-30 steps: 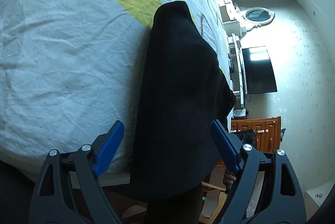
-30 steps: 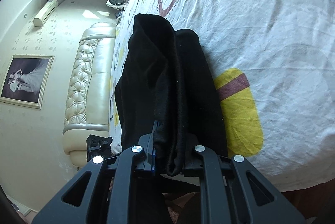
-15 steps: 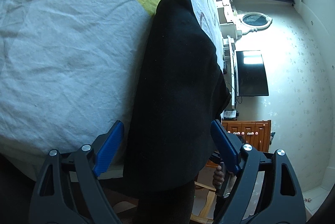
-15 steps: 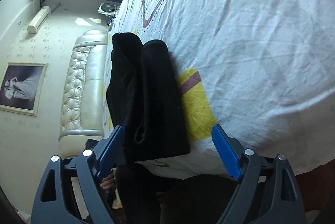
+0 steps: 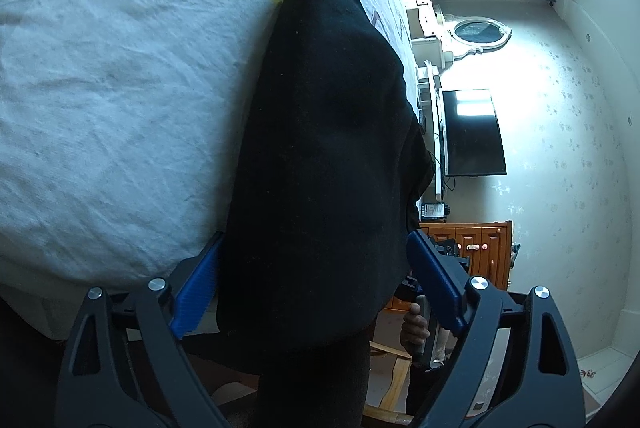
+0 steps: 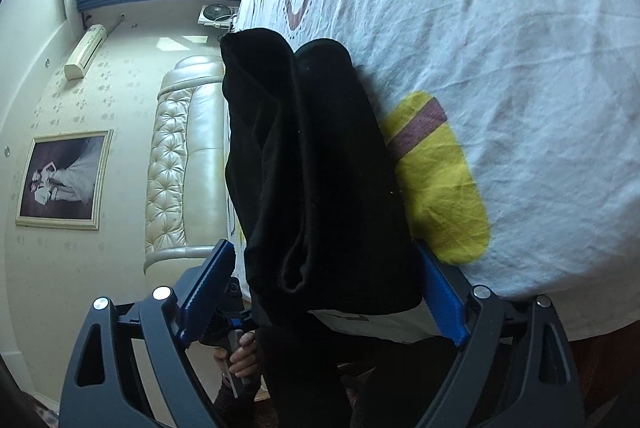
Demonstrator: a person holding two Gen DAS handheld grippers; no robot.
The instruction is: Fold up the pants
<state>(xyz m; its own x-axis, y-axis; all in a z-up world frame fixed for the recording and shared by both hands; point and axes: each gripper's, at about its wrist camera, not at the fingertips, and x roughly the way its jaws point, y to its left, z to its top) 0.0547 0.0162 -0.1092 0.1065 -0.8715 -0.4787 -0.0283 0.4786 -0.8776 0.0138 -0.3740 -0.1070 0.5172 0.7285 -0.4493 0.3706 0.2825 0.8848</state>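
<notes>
Bedsheet (image 6: 500, 28), pants (image 6: 320, 168) partly overhanging

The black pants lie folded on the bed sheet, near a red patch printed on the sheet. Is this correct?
Not quite: the patch is yellow, not red, with only a narrow dark red stripe across it. The right wrist view shows it beside the folded black pants on the bed sheet.

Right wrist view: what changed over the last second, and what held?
The right gripper let go of the folded black pants; its jaws, clamped on the fabric a second ago, are opening wide, the pants between them untouched. The left gripper stayed open astride the pants, which remain on the bed sheet.
</notes>
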